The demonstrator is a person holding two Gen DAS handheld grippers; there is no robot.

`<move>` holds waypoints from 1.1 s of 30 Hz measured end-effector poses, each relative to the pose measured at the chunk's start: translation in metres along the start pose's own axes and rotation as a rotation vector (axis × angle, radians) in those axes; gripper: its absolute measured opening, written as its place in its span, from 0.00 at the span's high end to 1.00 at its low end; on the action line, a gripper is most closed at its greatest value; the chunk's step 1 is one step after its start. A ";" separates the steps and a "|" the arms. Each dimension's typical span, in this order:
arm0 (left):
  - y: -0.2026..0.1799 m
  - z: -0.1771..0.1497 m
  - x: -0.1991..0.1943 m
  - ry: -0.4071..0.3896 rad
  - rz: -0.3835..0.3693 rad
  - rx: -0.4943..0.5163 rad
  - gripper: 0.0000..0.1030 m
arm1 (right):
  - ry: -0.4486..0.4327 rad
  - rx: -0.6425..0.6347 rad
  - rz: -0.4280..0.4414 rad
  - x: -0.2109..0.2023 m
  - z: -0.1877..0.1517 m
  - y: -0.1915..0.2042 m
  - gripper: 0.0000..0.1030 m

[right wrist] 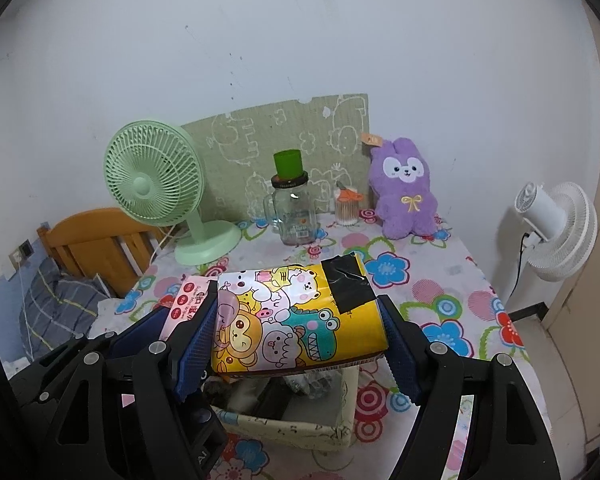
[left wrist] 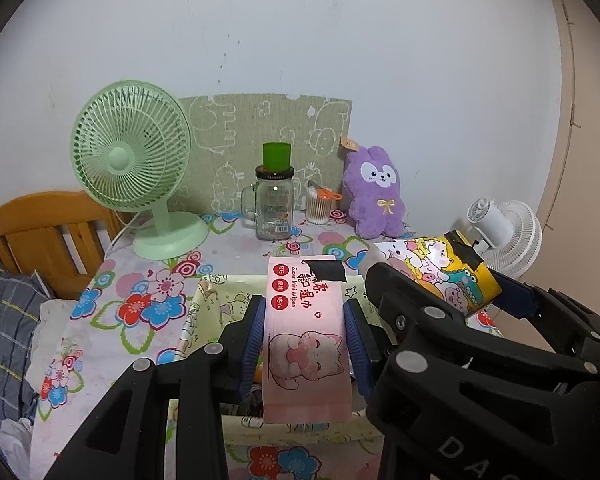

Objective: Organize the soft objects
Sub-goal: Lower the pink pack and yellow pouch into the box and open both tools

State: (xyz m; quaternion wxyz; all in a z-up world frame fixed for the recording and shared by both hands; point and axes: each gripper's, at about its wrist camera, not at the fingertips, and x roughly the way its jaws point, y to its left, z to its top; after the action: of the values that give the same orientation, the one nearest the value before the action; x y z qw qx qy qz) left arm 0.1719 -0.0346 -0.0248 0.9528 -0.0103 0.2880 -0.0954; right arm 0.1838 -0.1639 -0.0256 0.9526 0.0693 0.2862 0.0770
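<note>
Both grippers are holding soft packs over the fabric bin [right wrist: 340, 432] on the floral table [right wrist: 440, 280]. Left gripper [left wrist: 305, 336] is clamping the pink wipes [left wrist: 304, 344]; right gripper [right wrist: 300, 332], jaws approx. pack-width apart, is squeezing the yellow tissue pack [right wrist: 296, 316]. Likely next: lowering both into the bin w/o colliding, then releasing.

Both packs hang over the storage box [right wrist: 342, 436], the pink wipes pack [left wrist: 306, 340] just beside the yellow tissue pack [right wrist: 296, 316], so little room lies between them. Along the back of the worktop [right wrist: 452, 292] stand a green fan [right wrist: 156, 176], a glass jar [right wrist: 294, 216], a swab pot [right wrist: 347, 210] and a purple plush rabbit [right wrist: 406, 196]. The flowered cloth between that row and the box lies bare.
</note>
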 end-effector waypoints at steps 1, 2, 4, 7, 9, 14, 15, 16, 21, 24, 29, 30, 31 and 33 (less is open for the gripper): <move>0.000 0.000 0.003 0.003 -0.002 -0.002 0.61 | 0.005 0.001 0.005 0.004 0.000 -0.001 0.24; 0.001 0.000 0.008 0.005 -0.006 -0.004 0.61 | 0.006 0.001 0.007 0.007 0.000 -0.001 0.24; 0.002 0.000 0.018 0.014 0.004 -0.008 0.60 | 0.016 0.000 0.006 0.017 -0.001 -0.003 0.24; 0.003 -0.002 0.033 0.039 0.007 -0.016 0.60 | 0.039 0.017 0.005 0.033 -0.004 -0.007 0.24; 0.004 -0.004 0.041 0.053 0.012 -0.016 0.60 | 0.052 0.025 0.006 0.040 -0.006 -0.010 0.24; 0.007 -0.008 0.056 0.089 0.026 -0.018 0.54 | 0.080 0.031 0.005 0.058 -0.011 -0.013 0.24; 0.008 -0.009 0.059 0.097 0.031 -0.021 0.50 | 0.085 0.032 0.005 0.061 -0.012 -0.013 0.24; 0.009 -0.010 0.062 0.105 0.034 -0.021 0.49 | 0.094 0.032 0.002 0.065 -0.013 -0.013 0.24; 0.015 -0.014 0.069 0.137 0.058 -0.025 0.42 | 0.117 0.024 0.006 0.076 -0.015 -0.011 0.24; 0.020 -0.015 0.071 0.145 0.088 -0.025 0.36 | 0.119 0.008 0.005 0.080 -0.016 -0.006 0.24; 0.029 -0.017 0.075 0.173 0.109 -0.030 0.34 | 0.144 0.000 0.019 0.091 -0.018 0.003 0.24; 0.032 -0.018 0.075 0.179 0.113 -0.030 0.32 | 0.147 -0.001 0.021 0.093 -0.019 0.004 0.24; 0.033 -0.018 0.076 0.182 0.115 -0.030 0.32 | 0.149 -0.002 0.023 0.095 -0.019 0.006 0.24; 0.037 -0.018 0.076 0.189 0.119 -0.034 0.29 | 0.156 0.001 0.033 0.099 -0.019 0.009 0.23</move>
State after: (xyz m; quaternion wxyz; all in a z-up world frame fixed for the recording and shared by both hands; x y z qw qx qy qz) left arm 0.2300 -0.0120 -0.0841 0.9251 -0.0002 0.3781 -0.0342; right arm 0.2538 -0.1349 -0.0932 0.9259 0.0683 0.3583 0.0977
